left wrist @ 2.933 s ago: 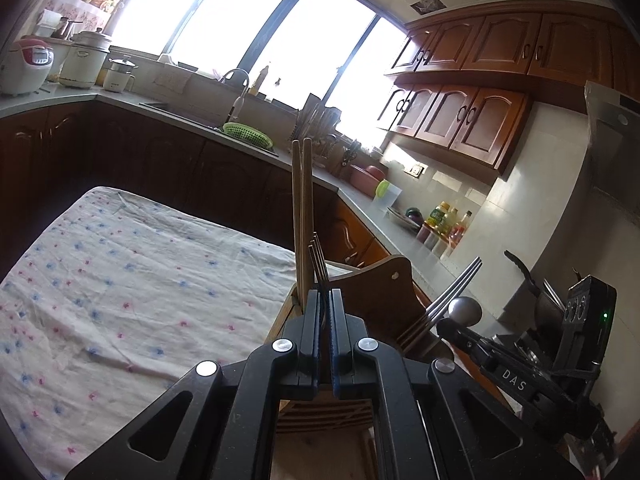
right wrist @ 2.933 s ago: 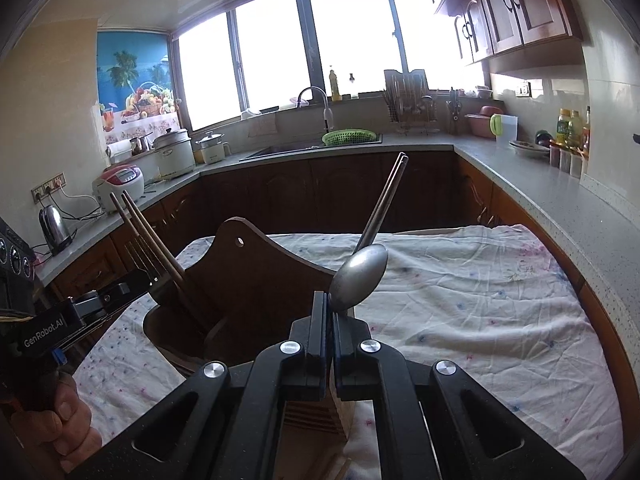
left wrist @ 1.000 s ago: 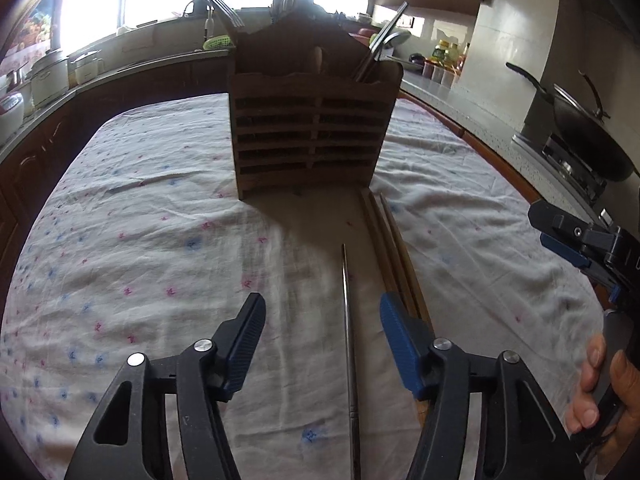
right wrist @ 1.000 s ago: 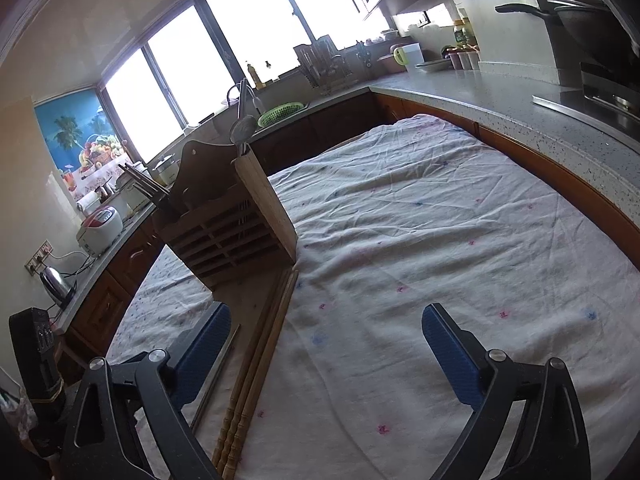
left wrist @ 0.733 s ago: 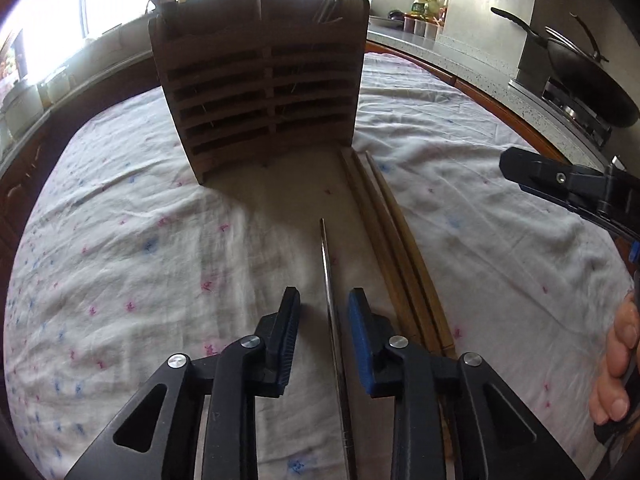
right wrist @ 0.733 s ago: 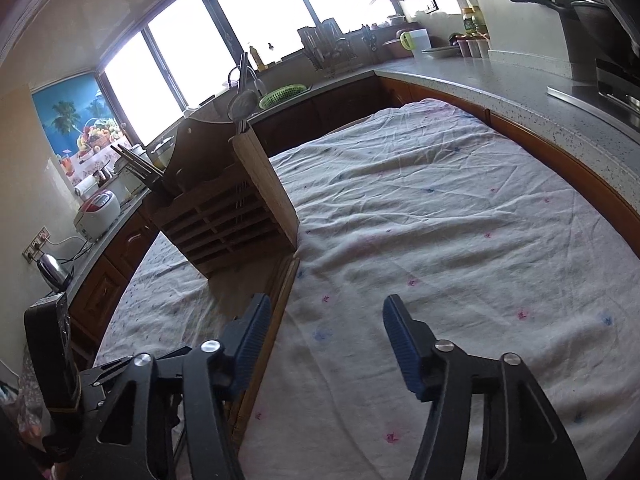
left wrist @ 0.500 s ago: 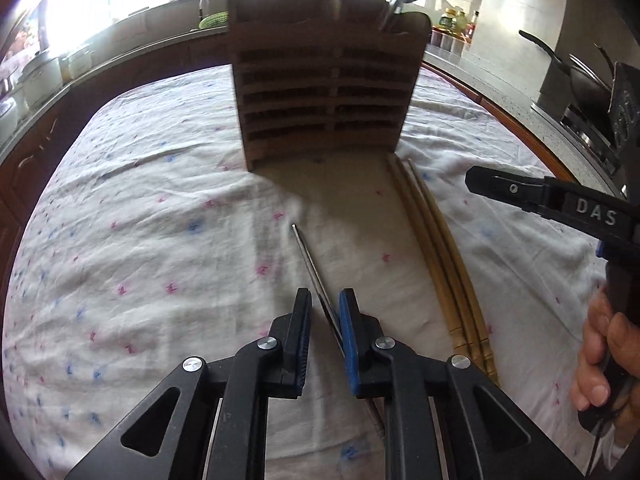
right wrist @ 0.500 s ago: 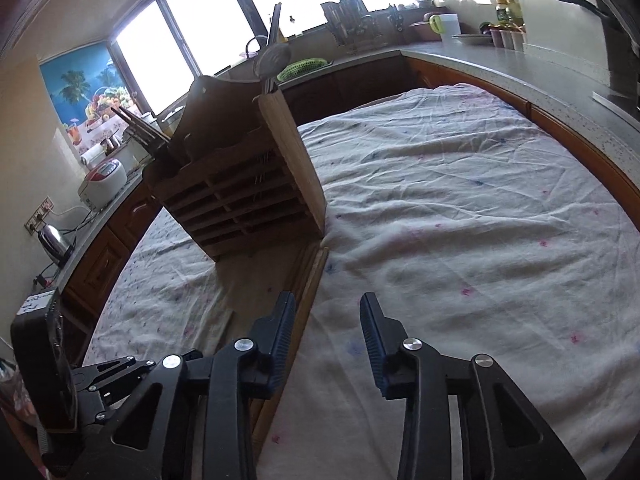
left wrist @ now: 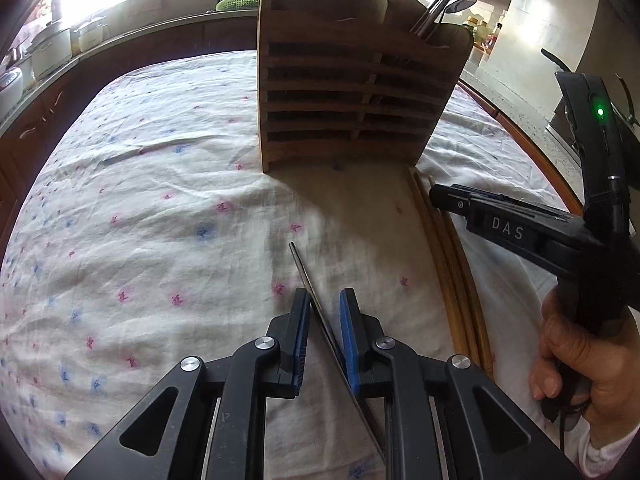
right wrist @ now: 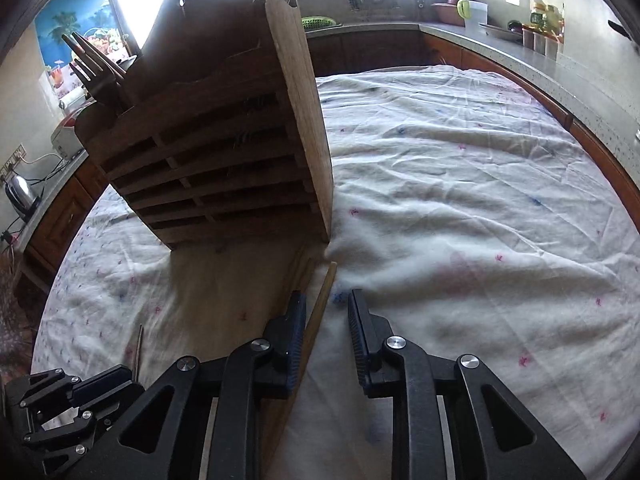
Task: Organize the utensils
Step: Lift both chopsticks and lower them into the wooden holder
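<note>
A wooden slatted utensil holder (left wrist: 352,92) stands on the cloth-covered table and holds a spoon (left wrist: 452,4), forks and chopsticks; it also shows in the right wrist view (right wrist: 224,152). My left gripper (left wrist: 324,308) is narrowly open around a thin metal chopstick (left wrist: 316,300) that lies between its blue pads. Wooden chopsticks (left wrist: 452,264) lie to the right of it. My right gripper (right wrist: 326,312) is narrowly open around one wooden chopstick (right wrist: 318,308), close by its left pad. In the left wrist view the right gripper (left wrist: 440,196) sits over the wooden chopsticks.
The white floral tablecloth (right wrist: 460,184) covers the table. Kitchen counters with a rice cooker (left wrist: 52,48), a green basket (left wrist: 236,2), bottles (right wrist: 540,20) and a kettle (right wrist: 20,192) ring the table. A pan (left wrist: 560,60) sits at the far right.
Both grippers put utensils in the holder, then dropped to the table. Both have since narrowed, the left around the metal chopstick, the right around a wooden one, and moved closer to the holder.
</note>
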A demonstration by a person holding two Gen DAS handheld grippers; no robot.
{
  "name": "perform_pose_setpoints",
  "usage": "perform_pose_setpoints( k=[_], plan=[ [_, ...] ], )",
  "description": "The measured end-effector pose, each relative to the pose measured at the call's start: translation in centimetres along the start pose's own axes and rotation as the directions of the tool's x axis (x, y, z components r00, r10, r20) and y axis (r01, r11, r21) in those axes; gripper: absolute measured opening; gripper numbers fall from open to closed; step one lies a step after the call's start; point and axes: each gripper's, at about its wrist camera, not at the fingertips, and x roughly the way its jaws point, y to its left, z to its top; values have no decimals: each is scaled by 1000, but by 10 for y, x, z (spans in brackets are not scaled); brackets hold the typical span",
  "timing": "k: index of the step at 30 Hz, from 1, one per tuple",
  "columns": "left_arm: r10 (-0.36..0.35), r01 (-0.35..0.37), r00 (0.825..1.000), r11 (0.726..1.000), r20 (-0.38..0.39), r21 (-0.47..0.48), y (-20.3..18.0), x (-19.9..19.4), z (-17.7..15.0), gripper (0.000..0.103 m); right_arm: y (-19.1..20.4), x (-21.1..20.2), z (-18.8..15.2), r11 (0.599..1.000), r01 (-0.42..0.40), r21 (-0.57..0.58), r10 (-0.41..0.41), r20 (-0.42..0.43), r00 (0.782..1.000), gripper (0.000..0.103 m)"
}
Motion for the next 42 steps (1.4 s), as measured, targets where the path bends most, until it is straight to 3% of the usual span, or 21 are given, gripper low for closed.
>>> perform_pose_setpoints(
  k=[3, 7, 15, 22, 30, 36, 42],
  plan=[
    [22, -22, 1000, 1000, 15, 16, -4, 7, 1, 8, 6, 0, -2, 999, 26, -39, -26, -4, 1000, 16],
    [19, -19, 1000, 1000, 23, 25, -5, 10, 0, 5, 2, -7, -9, 1000, -8, -23, 8, -6, 1000, 7],
    [-87, 90, 993, 995, 77, -43, 9, -28, -9, 3, -8, -59, -27, 989, -132, 59, 129, 63, 990, 5],
    [-164, 181, 963, 982, 212, -62, 18, -92, -11, 3, -8, -134, -23, 980, -197, 38, 186, 202, 962, 5],
    [-194, 222, 923, 974, 331, -49, 31, -157, -18, 3, -8, -193, -11, 974, -224, 6, 210, 332, 920, 5],
    [-189, 223, 907, 974, 377, -47, 37, -176, -17, 3, -11, -218, 5, 976, -219, -4, 202, 405, 892, 5],
    [-183, 215, 900, 976, 396, -38, 34, -178, -13, 3, -12, -221, 16, 977, -214, -4, 194, 432, 881, 4]
  ],
)
